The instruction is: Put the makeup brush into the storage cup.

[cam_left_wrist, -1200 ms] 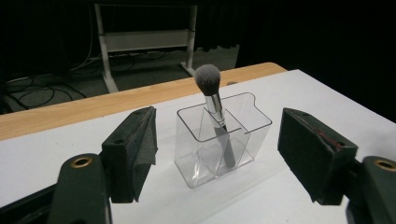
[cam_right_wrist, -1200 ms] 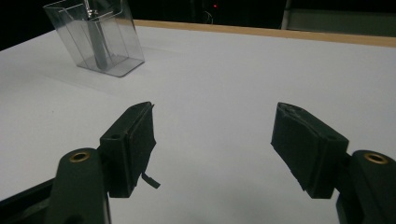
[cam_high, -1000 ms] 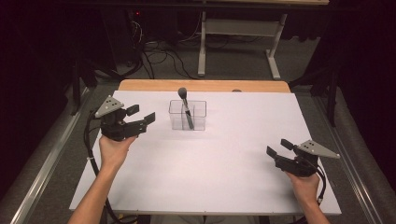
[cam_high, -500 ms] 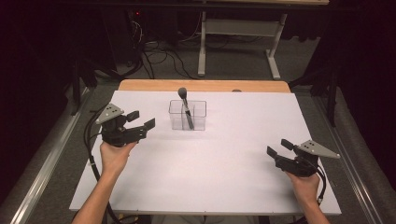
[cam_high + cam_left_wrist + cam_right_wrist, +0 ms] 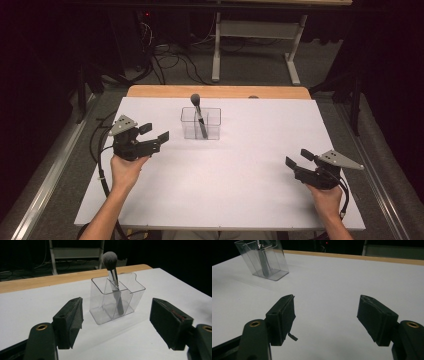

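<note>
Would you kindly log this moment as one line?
left claw: open, empty | right claw: open, empty | brush: upright in clear holder

Ahead of our left gripper [image 5: 116, 322], between the lines of its two jaws, the divided holder [image 5: 117, 298] stands on the table [image 5: 240, 190] with the brush [image 5: 113, 277] in it, leaning. From our right gripper [image 5: 325, 320], that holder [image 5: 262, 258] lies well ahead, left of the left jaw.

White rectangular tabletop [image 5: 240, 180], bare wooden strip [image 5: 215, 91] along far edge. Grey carpeted floor [image 5: 260, 70] beyond, tangled black cables [image 5: 170, 62], pale metal-legged frame [image 5: 255, 47]. Metal rail [image 5: 45, 185] at left. Surroundings dark, unlit.
</note>
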The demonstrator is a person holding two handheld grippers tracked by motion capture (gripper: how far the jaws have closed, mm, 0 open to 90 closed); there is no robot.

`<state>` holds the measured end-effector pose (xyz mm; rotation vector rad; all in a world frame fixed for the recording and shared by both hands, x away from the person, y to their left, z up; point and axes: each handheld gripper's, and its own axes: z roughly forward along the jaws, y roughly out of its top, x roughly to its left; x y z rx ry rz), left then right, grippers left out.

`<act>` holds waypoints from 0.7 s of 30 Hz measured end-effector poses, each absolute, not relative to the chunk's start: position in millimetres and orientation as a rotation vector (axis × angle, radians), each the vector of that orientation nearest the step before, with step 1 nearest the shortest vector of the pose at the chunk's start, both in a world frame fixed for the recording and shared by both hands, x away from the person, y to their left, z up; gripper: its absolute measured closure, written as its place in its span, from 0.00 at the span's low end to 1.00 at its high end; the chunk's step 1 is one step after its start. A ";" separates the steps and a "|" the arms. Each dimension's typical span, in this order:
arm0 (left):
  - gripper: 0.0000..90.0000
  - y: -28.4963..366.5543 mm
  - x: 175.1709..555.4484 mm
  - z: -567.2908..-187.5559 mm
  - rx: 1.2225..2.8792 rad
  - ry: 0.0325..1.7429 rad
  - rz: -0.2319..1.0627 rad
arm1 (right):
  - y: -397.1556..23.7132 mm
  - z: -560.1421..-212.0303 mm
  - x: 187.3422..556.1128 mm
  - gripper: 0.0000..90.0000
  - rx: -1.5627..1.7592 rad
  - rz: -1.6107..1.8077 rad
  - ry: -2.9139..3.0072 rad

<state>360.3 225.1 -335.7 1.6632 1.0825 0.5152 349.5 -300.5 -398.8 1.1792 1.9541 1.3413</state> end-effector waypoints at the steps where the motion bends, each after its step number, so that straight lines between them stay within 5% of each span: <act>1: 0.30 225.0 360.3 -336.7 1.662 1.084 0.513 | -300.5 -398.8 349.5 0.36 1.174 1.340 1.956; 21: 0.29 225.1 366.7 -359.1 1.685 1.133 0.524 | -300.4 -399.3 350.1 0.36 1.173 1.334 1.962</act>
